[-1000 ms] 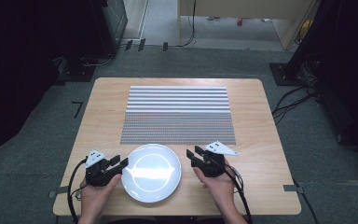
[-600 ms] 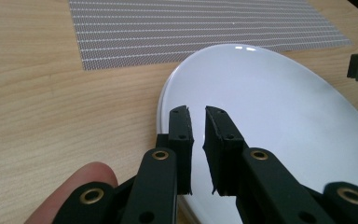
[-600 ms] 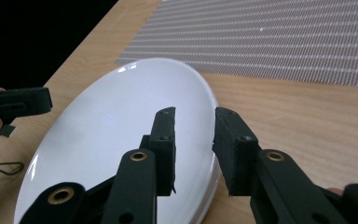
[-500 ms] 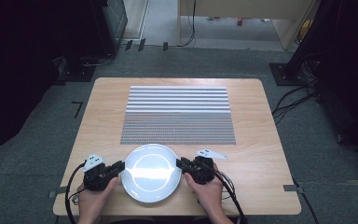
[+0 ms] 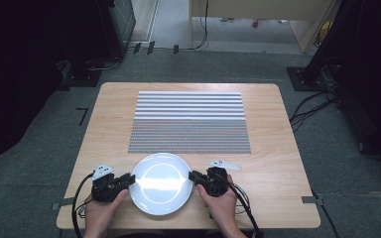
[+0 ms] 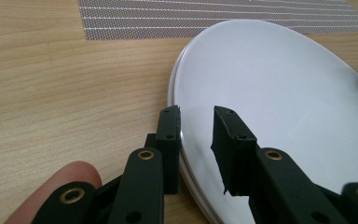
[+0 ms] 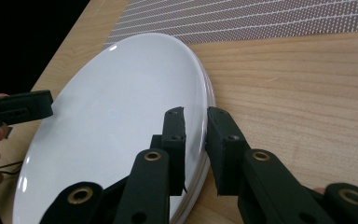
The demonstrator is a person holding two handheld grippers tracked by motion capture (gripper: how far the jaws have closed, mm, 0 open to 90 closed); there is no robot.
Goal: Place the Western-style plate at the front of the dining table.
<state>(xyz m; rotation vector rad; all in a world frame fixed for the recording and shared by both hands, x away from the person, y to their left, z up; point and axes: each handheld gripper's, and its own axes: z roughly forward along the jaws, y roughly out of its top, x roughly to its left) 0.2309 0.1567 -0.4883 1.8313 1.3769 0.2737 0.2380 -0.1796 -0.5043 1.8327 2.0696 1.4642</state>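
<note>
A white plate [image 5: 161, 183] lies on the wooden table near its front edge. My left gripper [image 5: 127, 179] is at the plate's left rim and my right gripper [image 5: 194, 175] at its right rim. In the left gripper view the gripper [image 6: 196, 112] straddles the plate's [image 6: 279, 93] rim, one jaw beneath and one on top; its jaws have just been opening a little. In the right gripper view the gripper [image 7: 196, 112] has just been closing, with the plate's [image 7: 112, 116] rim pinched in the narrow gap. The left gripper [image 7: 18, 107] shows across the plate.
A striped grey and white placemat [image 5: 188, 121] covers the middle of the table [image 5: 278, 163], just beyond the plate. Bare wood lies to either side of the hands. Cables trail from both grippers over the front edge. Dark floor and furniture surround the table.
The right gripper has come down and in to the plate's right rim and its jaws have narrowed on it. The left gripper has narrowed on the left rim. The plate has not moved.
</note>
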